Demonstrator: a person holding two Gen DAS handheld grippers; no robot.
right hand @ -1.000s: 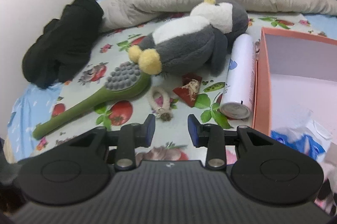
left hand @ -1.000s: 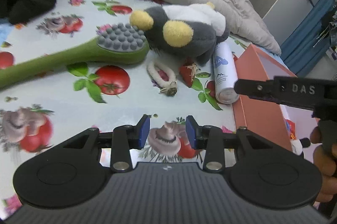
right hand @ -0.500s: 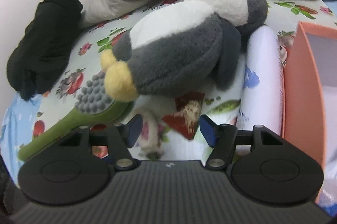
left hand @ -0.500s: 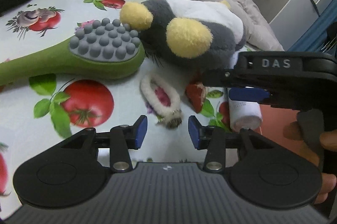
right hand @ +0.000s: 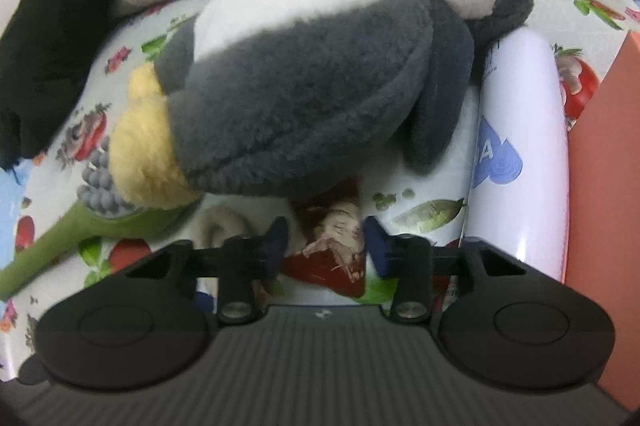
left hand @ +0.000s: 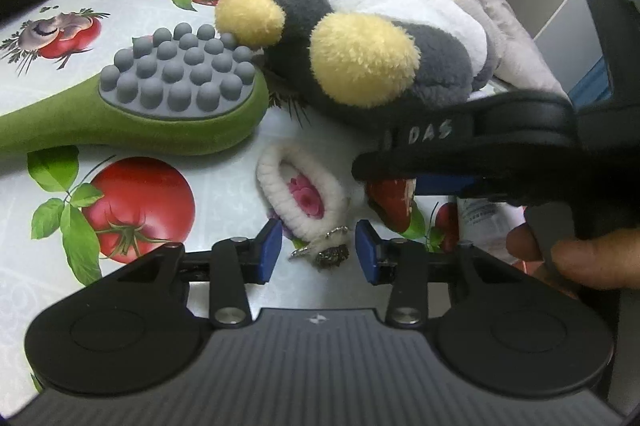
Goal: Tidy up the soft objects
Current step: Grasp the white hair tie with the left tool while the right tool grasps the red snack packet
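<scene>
My left tongs (left hand: 316,252) sat apart around the fuzzy white hair tie (left hand: 304,193) on the tomato-print sheet (left hand: 132,193), my right tongs (right hand: 324,242) apart over the red packet (right hand: 332,246) beneath the plush penguin (right hand: 320,65), probably to lift both soft things.

My right gripper (right hand: 323,241) sat open, low centre frame, over a red packet (right hand: 336,258); plush penguin (right hand: 320,73) filled the frame above, white bottle (right hand: 520,153) right.
</scene>
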